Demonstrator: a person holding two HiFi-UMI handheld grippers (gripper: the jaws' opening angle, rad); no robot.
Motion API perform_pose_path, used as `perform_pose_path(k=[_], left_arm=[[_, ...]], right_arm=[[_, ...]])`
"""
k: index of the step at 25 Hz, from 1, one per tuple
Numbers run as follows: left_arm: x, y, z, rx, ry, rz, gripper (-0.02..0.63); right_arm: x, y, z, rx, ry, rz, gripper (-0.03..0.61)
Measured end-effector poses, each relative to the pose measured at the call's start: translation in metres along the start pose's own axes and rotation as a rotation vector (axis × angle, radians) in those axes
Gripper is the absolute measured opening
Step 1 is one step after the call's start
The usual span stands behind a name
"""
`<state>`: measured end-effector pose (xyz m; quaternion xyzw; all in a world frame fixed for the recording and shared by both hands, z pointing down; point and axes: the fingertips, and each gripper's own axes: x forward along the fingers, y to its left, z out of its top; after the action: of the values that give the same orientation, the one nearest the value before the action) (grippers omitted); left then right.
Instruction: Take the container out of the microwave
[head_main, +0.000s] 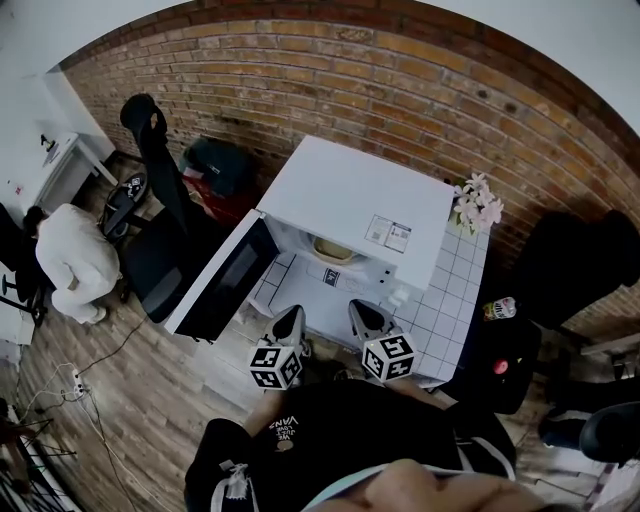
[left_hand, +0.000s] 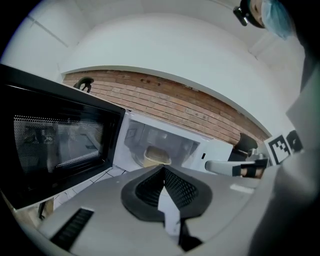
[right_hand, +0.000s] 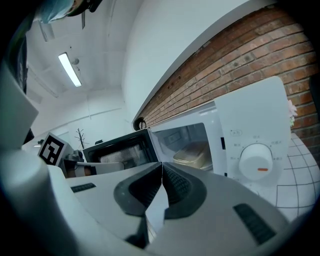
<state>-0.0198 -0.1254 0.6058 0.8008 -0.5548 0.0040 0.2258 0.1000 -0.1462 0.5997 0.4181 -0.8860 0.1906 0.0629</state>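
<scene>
Head view shows the microwave (head_main: 350, 190) on a tiled tabletop (head_main: 450, 290) with its door (head_main: 225, 280) swung wide, outboard of the left tool (head_main: 290, 322). That leaves the cavity free to reach into. The container (head_main: 333, 248) sits inside on the cavity floor, ahead of both tools and apart from them.

The left tool and right tool (head_main: 368, 318) hover side by side just before the opening, each clenched on nothing, pads meeting. In the left gripper view the pale container (left_hand: 157, 155) lies straight beyond the tips. In the right gripper view it (right_hand: 192, 154) is ahead and slightly to the right, with the dial (right_hand: 256, 161) further right.

Paired like this, the tools look set for a two-sided lift. Both would have to spread first to take the container's walls.
</scene>
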Motion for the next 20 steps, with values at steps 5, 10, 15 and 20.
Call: perform_pose_path(k=[5, 10, 15, 20], left_arm=[[0.020, 0.007, 0.010, 0.015, 0.011, -0.053, 0.010], [0.047, 0.013, 0.023, 0.040, 0.041, -0.126, 0.010], [0.074, 0.021, 0.036, 0.059, 0.058, -0.190, 0.010], [0.097, 0.032, 0.043, 0.070, 0.074, -0.244, 0.010]], right_arm=[[0.013, -0.005, 0.005, 0.007, -0.016, -0.049, 0.005], [0.027, -0.014, 0.013, 0.037, -0.049, -0.121, 0.005], [0.042, -0.024, 0.019, 0.062, -0.078, -0.191, 0.006], [0.058, -0.035, 0.020, 0.088, -0.089, -0.267, 0.006]])
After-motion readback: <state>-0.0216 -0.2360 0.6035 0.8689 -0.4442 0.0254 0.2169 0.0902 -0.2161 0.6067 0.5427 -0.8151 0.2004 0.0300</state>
